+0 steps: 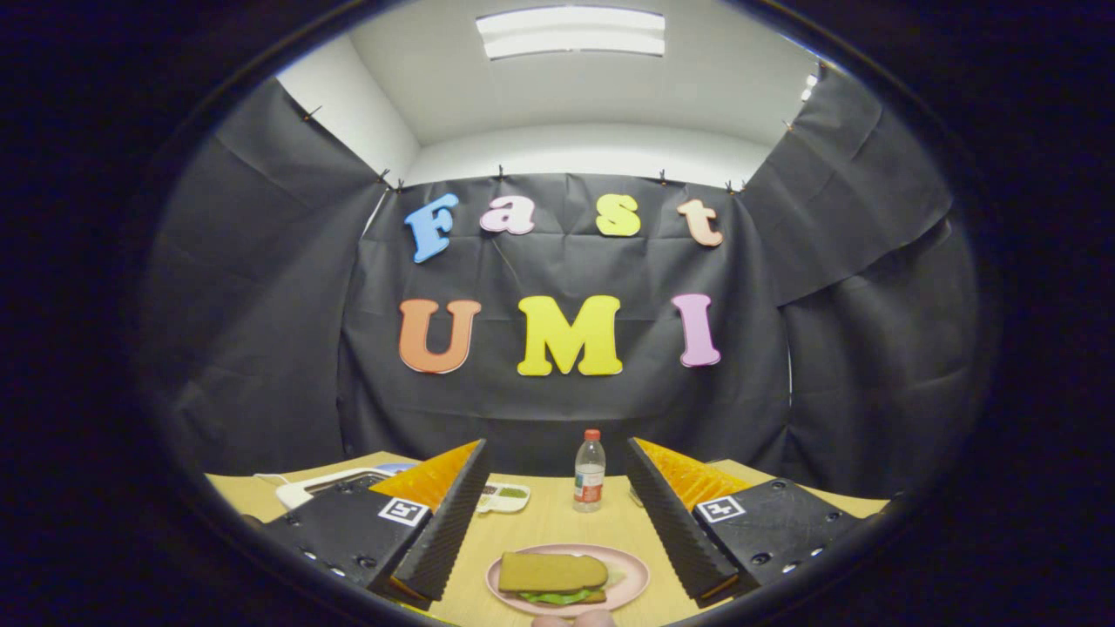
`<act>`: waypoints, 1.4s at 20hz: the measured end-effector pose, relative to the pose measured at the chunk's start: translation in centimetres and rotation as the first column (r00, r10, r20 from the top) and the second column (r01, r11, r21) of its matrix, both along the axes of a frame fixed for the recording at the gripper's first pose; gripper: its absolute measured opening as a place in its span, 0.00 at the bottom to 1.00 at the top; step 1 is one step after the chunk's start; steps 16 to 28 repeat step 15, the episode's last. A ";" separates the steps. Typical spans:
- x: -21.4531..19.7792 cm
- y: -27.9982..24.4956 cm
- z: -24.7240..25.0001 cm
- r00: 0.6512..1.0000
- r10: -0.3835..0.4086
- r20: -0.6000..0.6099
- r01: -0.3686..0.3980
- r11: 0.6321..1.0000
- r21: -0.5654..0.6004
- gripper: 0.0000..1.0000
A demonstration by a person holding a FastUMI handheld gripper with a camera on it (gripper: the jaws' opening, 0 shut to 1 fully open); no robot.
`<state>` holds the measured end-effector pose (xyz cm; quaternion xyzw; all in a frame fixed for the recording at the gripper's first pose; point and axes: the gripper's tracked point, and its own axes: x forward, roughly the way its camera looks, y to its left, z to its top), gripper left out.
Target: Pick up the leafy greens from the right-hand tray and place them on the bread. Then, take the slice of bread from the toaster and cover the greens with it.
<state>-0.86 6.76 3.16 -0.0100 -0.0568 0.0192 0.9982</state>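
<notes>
The table (557,522) carries everything you need, spread so the gripper (557,566) can come at it from your side. Your gripper's two fingers (444,531) stand wide apart with nothing between their ridged faces; the jaws are open and empty, which fits a job that looks finished rather than one waiting for a grasp.

Low between the fingertips sits the plate (631,576), placed near you so each layer could be lowered straight down. On it the bread (550,571) lies flat as a top slice, with the leafy greens (557,597) peeking out from under its near edge and a lower slice just visible beneath them. That stacking suggests both steps are done: greens laid, then covered.

Beyond the plate, a water bottle (590,470) stands upright, well out of your path. Beside the left finger lies a small tray (503,496) with something green in it; I cannot tell what.
</notes>
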 end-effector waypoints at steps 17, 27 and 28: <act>0.0 -1.0 0.3 0.999 -0.040 0.015 0.040 0.998 0.040 0.94; 0.0 -1.0 0.3 0.999 -0.040 0.015 0.040 0.998 0.040 0.94; 0.0 -1.0 0.3 0.999 -0.040 0.015 0.040 0.998 0.040 0.94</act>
